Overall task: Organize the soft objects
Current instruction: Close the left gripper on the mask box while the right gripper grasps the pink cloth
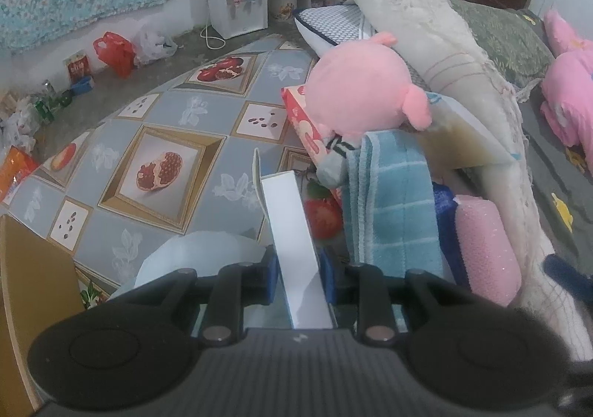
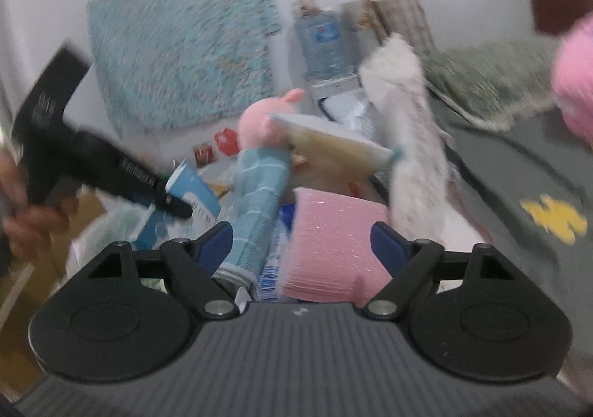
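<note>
The left gripper [image 1: 296,265] is clenched on a flat white cardboard box [image 1: 292,232] above the pomegranate-patterned tablecloth [image 1: 155,143]. Right of it, a folded blue checked towel [image 1: 389,202] stands under a round pink plush toy [image 1: 359,91], beside a pink sponge block [image 2: 330,243]. The right gripper [image 2: 304,243] stands released.

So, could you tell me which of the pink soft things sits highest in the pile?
The round pink plush toy, perched atop the blue checked towel. The pink sponge block lies low beside the towel, nearer the camera.
</note>
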`<control>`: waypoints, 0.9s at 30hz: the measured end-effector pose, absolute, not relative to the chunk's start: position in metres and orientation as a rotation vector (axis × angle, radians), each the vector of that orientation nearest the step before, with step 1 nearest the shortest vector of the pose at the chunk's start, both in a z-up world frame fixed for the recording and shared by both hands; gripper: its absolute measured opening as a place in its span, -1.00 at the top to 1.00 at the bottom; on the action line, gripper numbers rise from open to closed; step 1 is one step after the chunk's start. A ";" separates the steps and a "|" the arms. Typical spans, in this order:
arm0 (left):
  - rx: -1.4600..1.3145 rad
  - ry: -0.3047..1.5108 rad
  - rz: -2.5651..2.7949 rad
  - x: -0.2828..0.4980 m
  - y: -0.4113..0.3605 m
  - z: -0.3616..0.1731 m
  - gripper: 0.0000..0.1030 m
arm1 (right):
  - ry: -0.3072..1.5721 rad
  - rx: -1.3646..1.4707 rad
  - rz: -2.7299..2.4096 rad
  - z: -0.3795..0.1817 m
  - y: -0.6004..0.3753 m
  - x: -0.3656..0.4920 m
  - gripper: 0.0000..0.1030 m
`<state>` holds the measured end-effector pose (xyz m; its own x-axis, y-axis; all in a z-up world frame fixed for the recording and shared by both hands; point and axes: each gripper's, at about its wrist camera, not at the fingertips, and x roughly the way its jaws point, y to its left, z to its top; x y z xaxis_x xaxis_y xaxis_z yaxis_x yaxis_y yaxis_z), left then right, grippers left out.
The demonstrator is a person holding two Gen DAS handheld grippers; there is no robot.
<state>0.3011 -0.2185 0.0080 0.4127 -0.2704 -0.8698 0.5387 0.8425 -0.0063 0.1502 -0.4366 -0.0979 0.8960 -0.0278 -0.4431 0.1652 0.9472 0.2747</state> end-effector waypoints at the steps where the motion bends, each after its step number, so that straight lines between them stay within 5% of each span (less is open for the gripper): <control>1: 0.292 1.027 -0.519 0.301 -0.218 0.008 0.51 | 0.460 0.289 -0.099 -0.099 -0.432 0.155 -0.59; 6: 0.282 1.030 -0.523 0.303 -0.215 0.007 0.51 | 0.519 0.236 -0.111 -0.113 -0.428 0.178 -0.54; 10: 0.278 1.031 -0.526 0.304 -0.214 0.006 0.50 | 0.571 0.171 -0.150 -0.123 -0.429 0.185 -0.22; 17: 0.262 1.038 -0.530 0.308 -0.214 0.003 0.51 | 0.609 0.086 -0.174 -0.134 -0.431 0.183 0.06; 22: 0.247 1.012 -0.555 0.300 -0.213 0.014 0.54 | 0.523 0.225 -0.154 -0.120 -0.452 0.166 0.32; 27: 0.211 0.973 -0.576 0.292 -0.209 0.037 0.57 | 0.438 0.405 -0.081 -0.106 -0.476 0.146 0.34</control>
<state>0.2915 -0.2089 0.0369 0.4280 -0.3652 -0.8267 0.5492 0.8316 -0.0830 0.1461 -0.4760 -0.1058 0.9036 0.0103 -0.4282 0.1618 0.9174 0.3637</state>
